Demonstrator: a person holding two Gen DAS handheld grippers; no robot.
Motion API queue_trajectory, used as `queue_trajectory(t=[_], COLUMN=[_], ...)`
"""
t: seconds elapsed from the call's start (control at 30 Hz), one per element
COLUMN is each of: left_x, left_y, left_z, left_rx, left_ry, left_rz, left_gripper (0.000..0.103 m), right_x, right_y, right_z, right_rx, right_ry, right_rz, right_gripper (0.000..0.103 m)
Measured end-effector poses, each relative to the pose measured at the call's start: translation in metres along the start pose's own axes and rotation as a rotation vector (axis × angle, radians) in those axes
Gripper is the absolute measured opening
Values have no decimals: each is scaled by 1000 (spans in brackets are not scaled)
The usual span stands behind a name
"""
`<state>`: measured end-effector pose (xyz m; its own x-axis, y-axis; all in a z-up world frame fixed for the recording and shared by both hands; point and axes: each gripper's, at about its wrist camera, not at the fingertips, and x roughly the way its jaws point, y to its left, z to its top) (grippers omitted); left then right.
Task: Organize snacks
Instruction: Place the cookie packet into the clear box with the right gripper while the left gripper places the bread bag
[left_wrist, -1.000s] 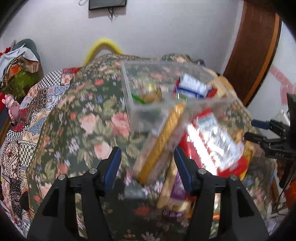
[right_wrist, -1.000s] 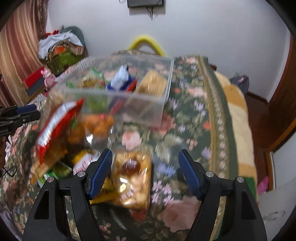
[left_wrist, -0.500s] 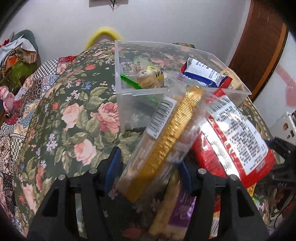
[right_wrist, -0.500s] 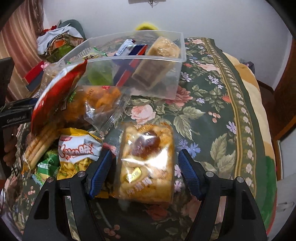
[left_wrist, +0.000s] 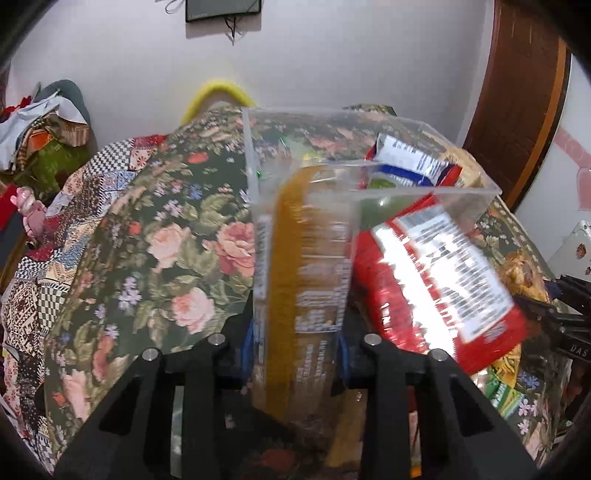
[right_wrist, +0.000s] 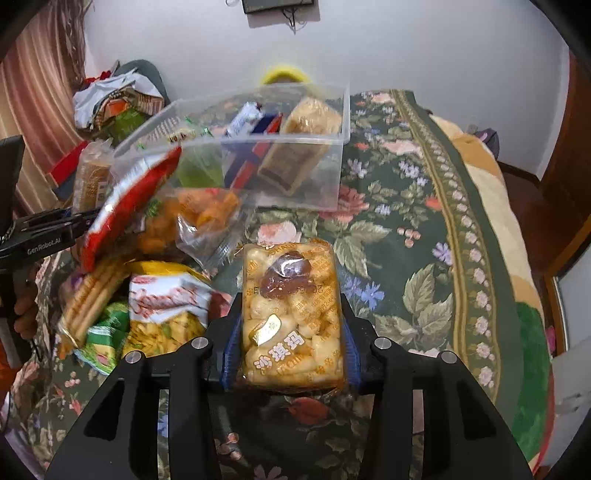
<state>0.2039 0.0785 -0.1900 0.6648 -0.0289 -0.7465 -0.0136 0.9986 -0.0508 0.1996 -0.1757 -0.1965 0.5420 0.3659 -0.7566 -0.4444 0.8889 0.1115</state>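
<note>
Left wrist view shows the left gripper with its jaws just drawn in onto a long biscuit pack, clear wrap around a gold tray, which runs straight away from the camera toward the clear plastic bin. Its far end lies against the bin's near wall and its near end sits between the blue pads, so the long axis points at the bin and the grip is across the narrow width. A red snack bag leans on the bin just right of the pack and overlaps its edge. Seen from the right wrist, the right gripper has likewise just been closing and now clamps a pack of puffed rice cakes by its two long sides; that pack lies flat on the floral bedspread just in front of the bin, label end toward the camera and far short end toward the bin's front wall. To do this step well, I would judge that each pack should be lifted straight up first so it clears the loose bags piled at the bin's near left corner, then carried forward over the rim and lowered lengthwise. The biscuit pack is held near one end, so it may droop; keeping it tipped far end down should help it slide in without snagging the red bag.
</note>
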Motion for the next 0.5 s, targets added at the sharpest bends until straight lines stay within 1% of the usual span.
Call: queue_trajectory(t=[0.1, 0.2, 0.27, 0.5], left_x=[-12, -28, -34, -58], left_y=[4, 3, 2, -10], left_z=[3, 4, 7, 25], left_rx=[-11, -2, 0, 30], left_ry=[-13, -42, -56, -119], left_rz=[-10, -2, -10, -27], left_gripper=[34, 34, 34, 34], right_x=[-8, -17, -23, -35], right_y=[2, 3, 4, 10], right_z=[6, 15, 21, 44], right_rx=[1, 0, 3, -6], right_ry=[-33, -67, -91, -162], right_rz=[0, -3, 4, 14], right_gripper=[42, 42, 42, 42])
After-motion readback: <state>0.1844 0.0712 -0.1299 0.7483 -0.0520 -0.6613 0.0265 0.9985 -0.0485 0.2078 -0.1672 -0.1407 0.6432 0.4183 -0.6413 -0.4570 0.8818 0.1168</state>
